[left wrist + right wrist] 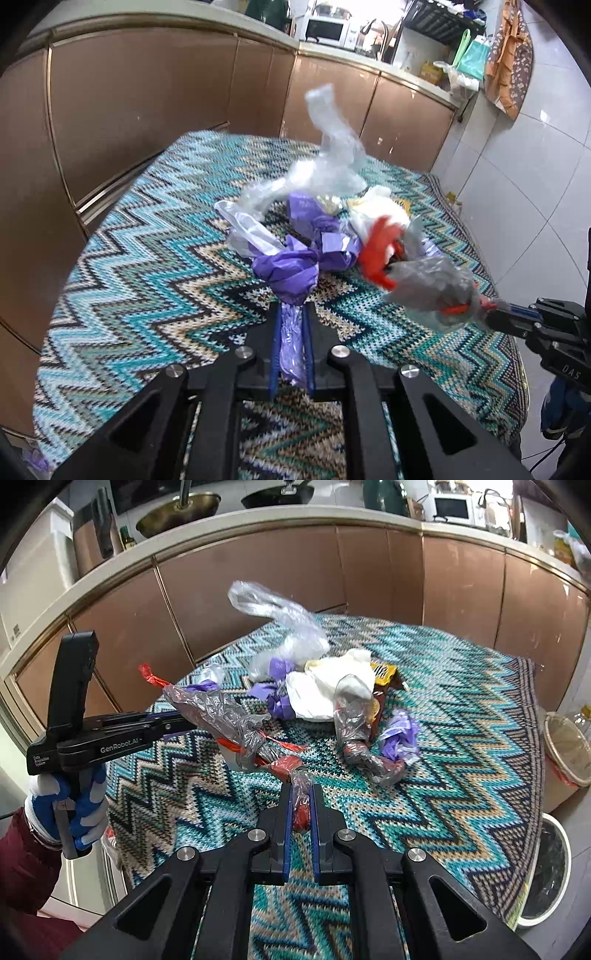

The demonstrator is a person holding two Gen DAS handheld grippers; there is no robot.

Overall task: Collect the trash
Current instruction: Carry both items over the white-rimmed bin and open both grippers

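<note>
A heap of trash lies on the zigzag tablecloth (155, 236): a clear plastic bag (328, 162), crumpled purple plastic (291, 266), white paper (325, 690) and a brown snack wrapper (384, 679). My left gripper (293, 317) is shut on a strip of the purple plastic. It also shows in the right wrist view (184, 722). My right gripper (301, 801) is shut on a red and grey plastic bag (236, 720), held above the cloth. The right gripper shows at the right edge of the left wrist view (495, 314).
Brown kitchen cabinets (295, 568) run behind the table. A white bin with a dark liner (546, 867) stands on the floor at the right, with a woven basket (569, 746) beyond it. More purple and grey plastic (388, 746) lies on the cloth.
</note>
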